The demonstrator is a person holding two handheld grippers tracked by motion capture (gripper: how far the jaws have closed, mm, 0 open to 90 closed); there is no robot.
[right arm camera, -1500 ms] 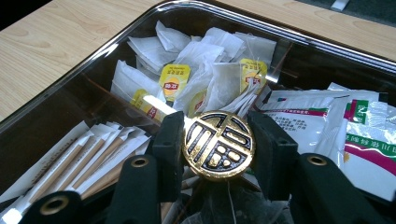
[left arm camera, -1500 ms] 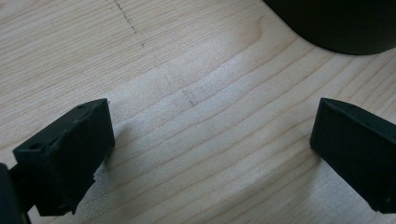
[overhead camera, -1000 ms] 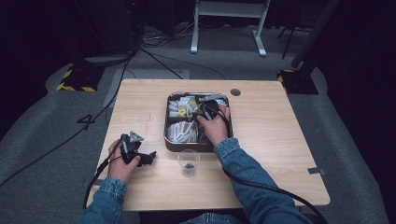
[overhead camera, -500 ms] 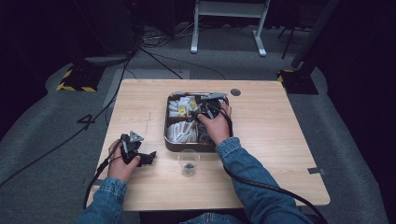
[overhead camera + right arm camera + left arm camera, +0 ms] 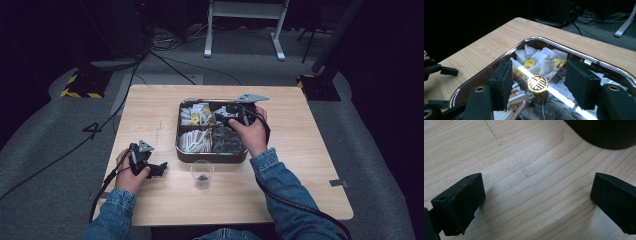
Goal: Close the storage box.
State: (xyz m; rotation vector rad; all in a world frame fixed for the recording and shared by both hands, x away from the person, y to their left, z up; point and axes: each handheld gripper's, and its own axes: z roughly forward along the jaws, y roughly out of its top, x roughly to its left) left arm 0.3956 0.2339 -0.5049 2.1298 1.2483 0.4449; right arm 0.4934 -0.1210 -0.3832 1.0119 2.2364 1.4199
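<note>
The right gripper (image 5: 223,116) has shifted left over the tin (image 5: 186,151), jaws wide above tea bags (image 5: 541,63). The left gripper (image 5: 155,169) stays resting wide open on the table (image 5: 310,165).

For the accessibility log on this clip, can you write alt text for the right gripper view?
The right gripper hangs with open jaws over a metal tin on a wooden table, framing a round gold knob at the tin's middle. Beyond it lie tea bags with yellow tags; paper sachets lie nearer.

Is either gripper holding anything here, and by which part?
Nothing held. Left gripper open over bare table; right gripper open around the tin's gold knob.
</note>
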